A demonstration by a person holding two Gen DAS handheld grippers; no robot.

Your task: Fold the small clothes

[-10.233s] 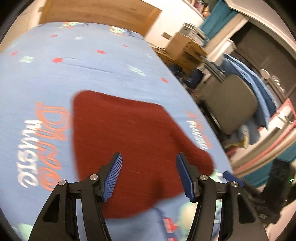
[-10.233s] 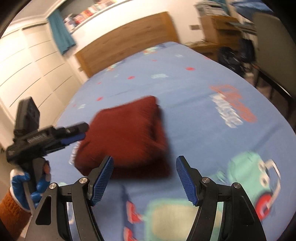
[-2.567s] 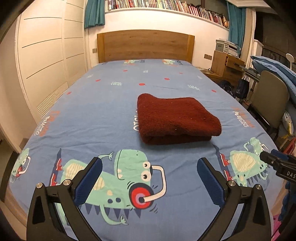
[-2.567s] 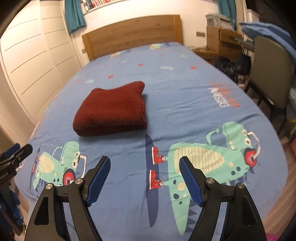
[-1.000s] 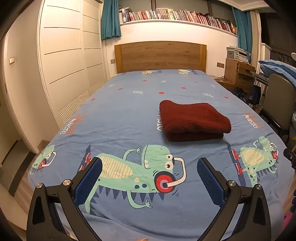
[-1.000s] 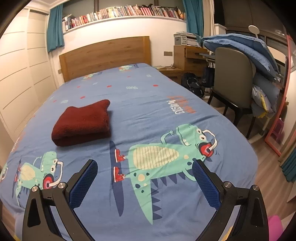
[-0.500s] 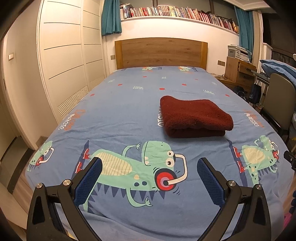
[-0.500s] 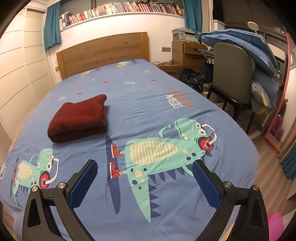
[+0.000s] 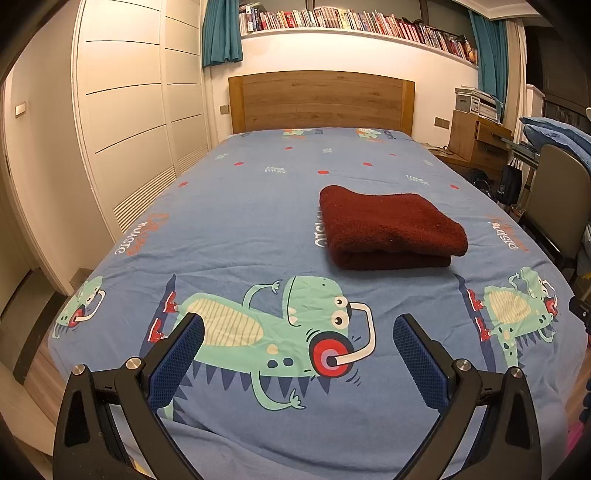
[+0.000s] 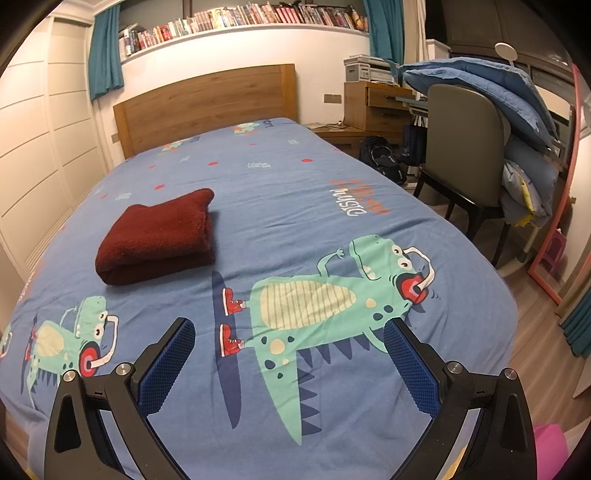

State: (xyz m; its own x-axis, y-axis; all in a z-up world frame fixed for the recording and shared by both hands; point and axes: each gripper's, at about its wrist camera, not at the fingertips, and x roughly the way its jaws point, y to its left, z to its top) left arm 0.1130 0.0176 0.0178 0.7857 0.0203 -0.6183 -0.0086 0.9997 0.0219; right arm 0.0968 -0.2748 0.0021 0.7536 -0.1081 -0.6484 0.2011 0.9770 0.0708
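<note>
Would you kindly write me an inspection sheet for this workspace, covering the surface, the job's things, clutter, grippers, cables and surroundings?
Surface: bed with a blue dinosaur-print sheet, lightly creased near the foot.
Job's things: one dark red garment, folded into a neat stack, lying on the sheet, touched by neither gripper.
Clutter: nothing seen on the bed besides the garment.
Grippers: left gripper and right gripper both open, empty, hovering over the foot of the bed.
Cables: nothing seen.
Surroundings: headboard, bookshelf, wardrobe, chair with blue bedding piled behind it, desk.
</note>
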